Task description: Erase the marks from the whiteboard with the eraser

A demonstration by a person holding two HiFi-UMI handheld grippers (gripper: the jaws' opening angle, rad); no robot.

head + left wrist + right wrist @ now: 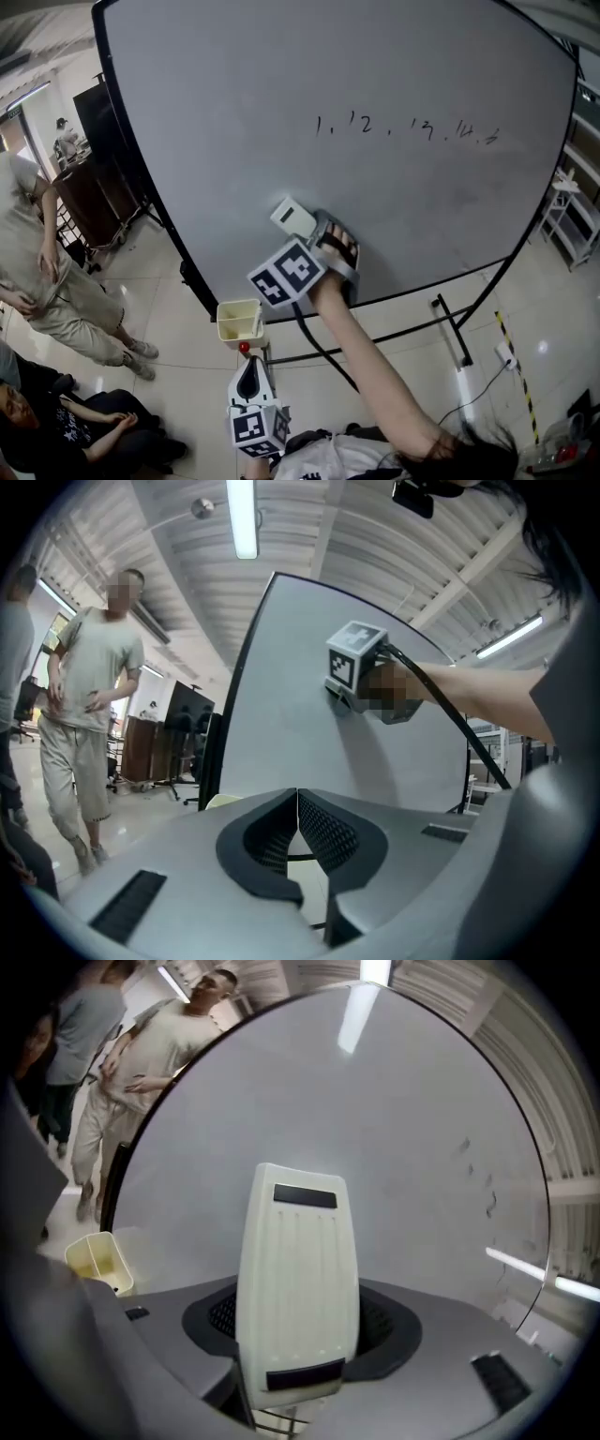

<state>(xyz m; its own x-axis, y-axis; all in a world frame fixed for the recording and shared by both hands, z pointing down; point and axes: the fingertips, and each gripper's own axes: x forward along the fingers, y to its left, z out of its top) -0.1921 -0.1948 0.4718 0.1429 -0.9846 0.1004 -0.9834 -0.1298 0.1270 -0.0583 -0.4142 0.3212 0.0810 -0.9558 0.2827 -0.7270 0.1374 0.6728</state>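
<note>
Head view | right gripper (317, 234) jaws clamp eraser (292, 217) at whiteboard (234, 112) (marks (405, 129) above) | left gripper (249, 375) jaws closed

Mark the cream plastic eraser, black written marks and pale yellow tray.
cream plastic eraser (298, 1288), right gripper view, ribbed back.
black written marks (424, 130), head view, middle numerals.
pale yellow tray (236, 336), head view, outer wall.

Left tongs (298, 806) are closed tight, the ribbed pads meeting with nothing between them. Past them is the whiteboard (281, 724), with the right tongs (356, 682) held against it, marker cube (353, 658) facing out. A bare arm (487, 691) reaches in from the right with a black cable (452, 722) under it. A person (84, 696) in beige stands at the left, and there's a strip light (243, 517) overhead.
</note>
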